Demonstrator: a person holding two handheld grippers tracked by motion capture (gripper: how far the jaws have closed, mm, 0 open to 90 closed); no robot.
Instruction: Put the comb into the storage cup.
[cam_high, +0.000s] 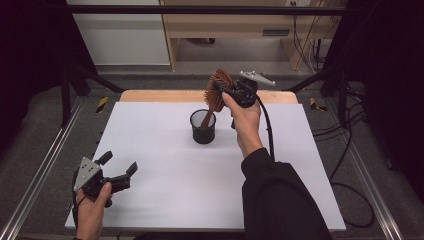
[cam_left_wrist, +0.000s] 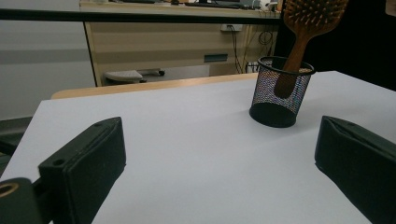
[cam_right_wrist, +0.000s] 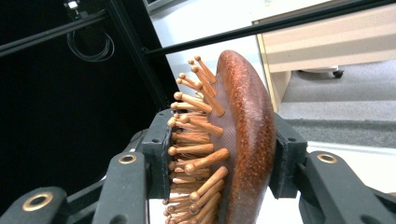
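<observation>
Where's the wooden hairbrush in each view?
High view: hairbrush top centre, head in right gripper, handle in mesh cup.
Left gripper view: upper right, standing in the cup.
Right gripper view: centre, head clamped.
Shared landmark: white table.

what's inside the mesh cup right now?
The handle of the wooden hairbrush stands tilted inside the black mesh pen cup, its head clamped by the right gripper. The mesh shows nothing else inside; the cup's bottom is too dark to tell.

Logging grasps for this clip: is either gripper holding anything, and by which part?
The right gripper clamps the wooden hairbrush by its head, bristles against one jaw; its handle sits in the mesh cup. The left gripper holds nothing.
</observation>
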